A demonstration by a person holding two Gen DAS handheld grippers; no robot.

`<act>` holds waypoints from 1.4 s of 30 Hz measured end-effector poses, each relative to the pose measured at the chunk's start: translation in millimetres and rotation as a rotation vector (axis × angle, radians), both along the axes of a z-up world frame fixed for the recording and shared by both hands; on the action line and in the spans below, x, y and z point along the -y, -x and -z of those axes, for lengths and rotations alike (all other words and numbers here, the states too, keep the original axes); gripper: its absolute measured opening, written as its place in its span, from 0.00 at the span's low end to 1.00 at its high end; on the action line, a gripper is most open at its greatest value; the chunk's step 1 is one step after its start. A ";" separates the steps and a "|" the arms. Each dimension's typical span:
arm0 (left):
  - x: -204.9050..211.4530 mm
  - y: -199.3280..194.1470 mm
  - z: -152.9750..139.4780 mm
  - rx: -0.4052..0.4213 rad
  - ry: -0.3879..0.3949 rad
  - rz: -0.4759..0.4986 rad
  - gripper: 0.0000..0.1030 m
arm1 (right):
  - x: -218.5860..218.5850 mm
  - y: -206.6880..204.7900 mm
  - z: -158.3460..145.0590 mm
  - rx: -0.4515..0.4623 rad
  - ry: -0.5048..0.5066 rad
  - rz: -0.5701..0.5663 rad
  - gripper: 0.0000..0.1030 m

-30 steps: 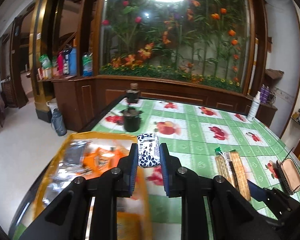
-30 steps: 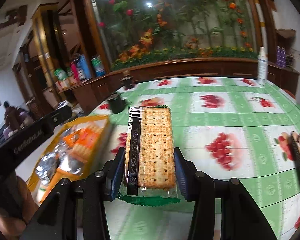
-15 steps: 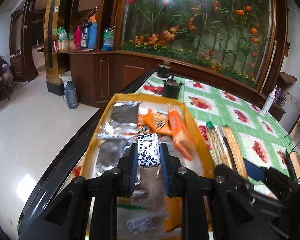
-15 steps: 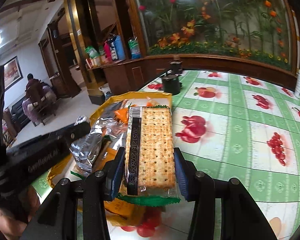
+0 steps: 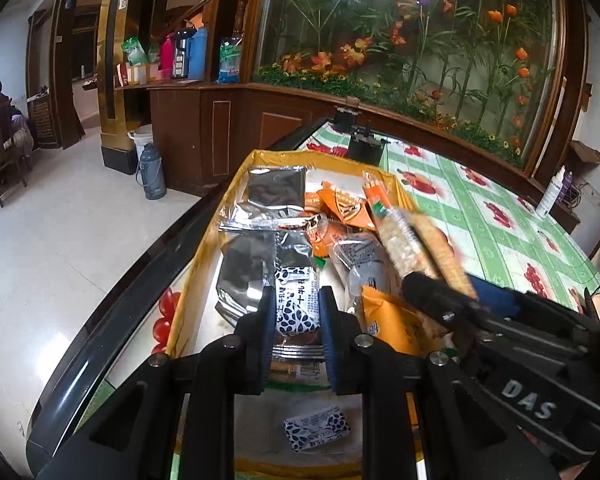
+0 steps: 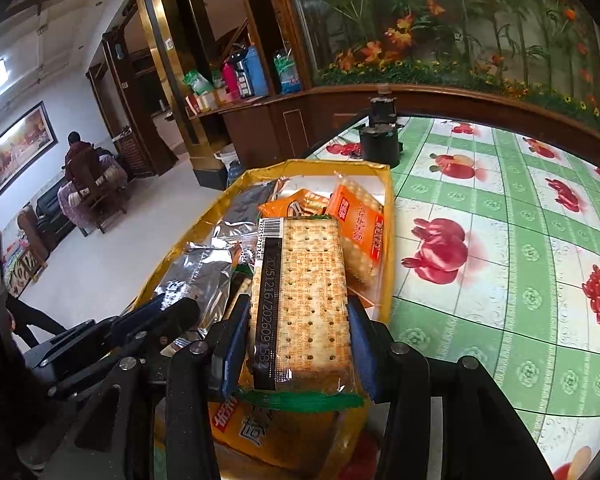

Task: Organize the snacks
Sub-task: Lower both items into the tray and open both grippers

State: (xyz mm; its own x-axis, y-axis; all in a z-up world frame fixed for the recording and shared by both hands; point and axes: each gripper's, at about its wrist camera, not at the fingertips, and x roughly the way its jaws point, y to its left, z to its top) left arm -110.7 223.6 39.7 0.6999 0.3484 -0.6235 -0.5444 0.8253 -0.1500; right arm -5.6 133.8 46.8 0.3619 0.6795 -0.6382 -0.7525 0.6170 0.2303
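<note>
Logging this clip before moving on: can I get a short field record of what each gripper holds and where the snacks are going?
left gripper: jaws shut on small blue-and-white packet
right gripper: jaws shut on cracker pack
container: yellow tray, at the table's edge
tray contents: silver foil bags, orange snack packs, another blue-and-white packet
position: both grippers over the tray
table: green tablecloth with fruit print

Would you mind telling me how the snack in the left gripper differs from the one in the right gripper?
The small packet is opaque white with a dark blue seed pattern; the cracker pack is clear, showing tan crackers, with a black date strip. The small packet is narrow, so the left gripper is nearly closed on it; the cracker pack is broader, so the right gripper stands wider. Both are held over the yellow tray.
</note>
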 end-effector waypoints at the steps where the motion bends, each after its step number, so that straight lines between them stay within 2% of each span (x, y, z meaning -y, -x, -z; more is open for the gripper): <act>1: -0.6 -0.3 0.6 -0.003 0.003 -0.001 0.19 | -2.0 -1.3 1.4 -0.005 0.004 -0.002 0.49; 7: 0.1 -4.5 0.4 -0.016 -0.014 -0.014 0.19 | -8.1 -9.7 4.9 -0.017 0.016 0.003 0.49; 11: 4.5 -7.1 -0.2 -0.031 -0.036 -0.021 0.19 | -11.8 -18.2 13.6 -0.064 0.021 -0.005 0.49; 36: 7.5 -7.9 0.1 -0.044 -0.062 -0.043 0.20 | -4.8 -14.2 8.5 -0.028 0.007 -0.030 0.50; 42: 6.3 -6.8 0.4 -0.045 -0.064 -0.051 0.26 | 0.3 -12.8 4.7 -0.025 -0.007 -0.033 0.51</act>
State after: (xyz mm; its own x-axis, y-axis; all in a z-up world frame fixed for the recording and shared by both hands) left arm -103.9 217.3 39.3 0.6522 0.4230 -0.6290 -0.5911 0.8033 -0.0728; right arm 7.2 133.5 42.1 0.3238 0.6954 -0.6416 -0.7662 0.5905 0.2534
